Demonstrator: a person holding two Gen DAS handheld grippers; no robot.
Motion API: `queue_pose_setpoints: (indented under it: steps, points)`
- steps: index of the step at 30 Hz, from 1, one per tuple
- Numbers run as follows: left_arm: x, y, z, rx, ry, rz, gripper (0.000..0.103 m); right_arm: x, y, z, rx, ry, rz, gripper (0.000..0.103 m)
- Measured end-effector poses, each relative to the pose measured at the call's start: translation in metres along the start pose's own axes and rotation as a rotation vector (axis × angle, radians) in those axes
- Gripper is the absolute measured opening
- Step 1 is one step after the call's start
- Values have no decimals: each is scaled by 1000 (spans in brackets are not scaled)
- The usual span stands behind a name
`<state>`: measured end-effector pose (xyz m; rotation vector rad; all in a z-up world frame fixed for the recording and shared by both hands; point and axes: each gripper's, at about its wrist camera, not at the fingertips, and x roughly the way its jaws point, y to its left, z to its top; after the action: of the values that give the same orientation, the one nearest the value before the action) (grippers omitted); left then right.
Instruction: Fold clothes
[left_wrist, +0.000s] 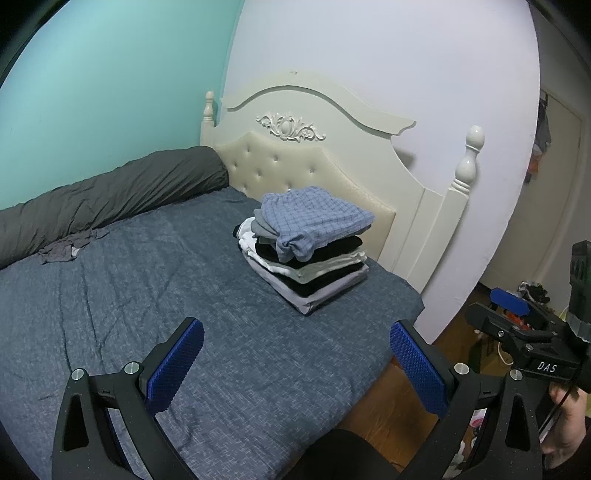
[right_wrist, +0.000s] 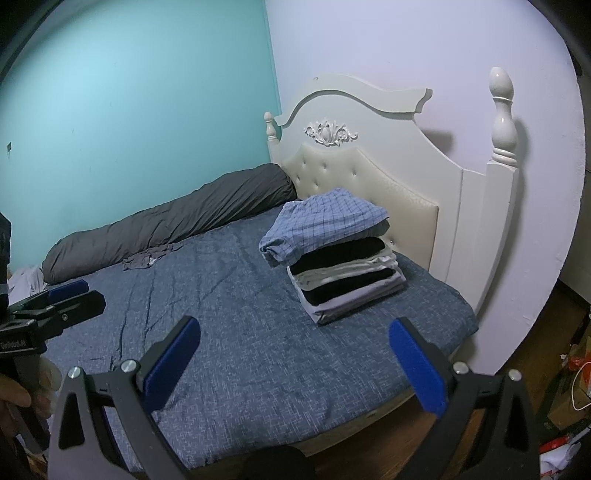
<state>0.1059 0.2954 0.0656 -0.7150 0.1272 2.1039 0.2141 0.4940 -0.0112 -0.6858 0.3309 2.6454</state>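
Observation:
A stack of folded clothes (left_wrist: 306, 254) sits on the bed near the headboard, topped by blue checked shorts (left_wrist: 314, 218); below are black, white and grey layers. It also shows in the right wrist view (right_wrist: 343, 273). A small crumpled grey garment (left_wrist: 70, 247) lies by the rolled duvet, also in the right wrist view (right_wrist: 147, 258). My left gripper (left_wrist: 295, 350) is open and empty above the bed's near part. My right gripper (right_wrist: 295, 347) is open and empty above the bed's near edge. Each gripper shows at the edge of the other's view.
The bed has a blue-grey sheet (left_wrist: 147, 295). A rolled dark grey duvet (left_wrist: 110, 199) lies along the teal wall. A cream headboard (left_wrist: 314, 147) with posts stands behind the stack. Wooden floor with clutter (right_wrist: 569, 369) is to the right.

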Motion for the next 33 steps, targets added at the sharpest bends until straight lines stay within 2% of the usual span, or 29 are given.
queue_pose_setpoints:
  steps: [33]
  points:
    - [3, 0, -1, 8, 6, 7, 103, 1, 0, -1, 11, 10, 1, 103]
